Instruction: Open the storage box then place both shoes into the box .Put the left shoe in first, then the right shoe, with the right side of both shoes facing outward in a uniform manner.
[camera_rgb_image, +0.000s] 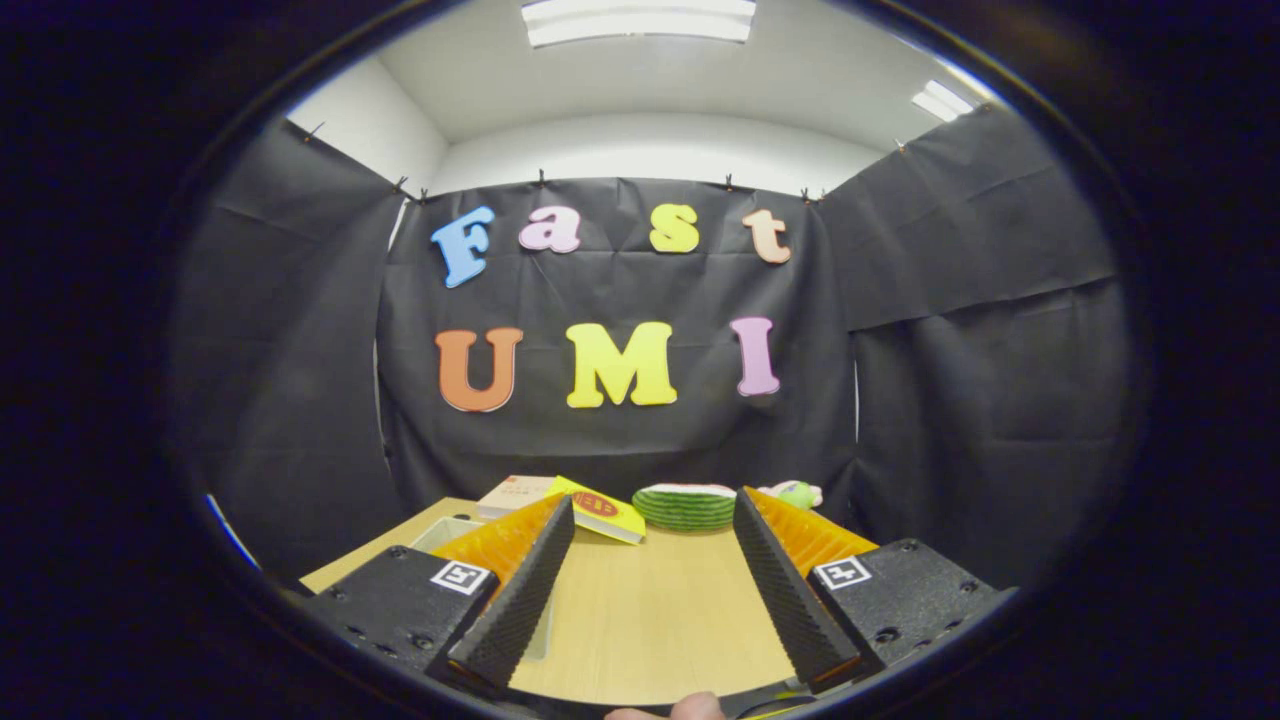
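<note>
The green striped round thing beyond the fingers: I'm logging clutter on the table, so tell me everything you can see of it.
The green striped round object is low and dome-like, dark and light green bands running around its side, with a flat whitish top edged in red, like a watermelon half. It looks soft or plastic; I cannot tell which. It sits on the light wooden table at its far edge, before the black cloth, beyond the open gripper, which does not touch it.

Yellow book (600, 510), green striped cushion (686, 507) and small plush toy (797, 493) along the wooden table's (650, 610) far edge.
</note>
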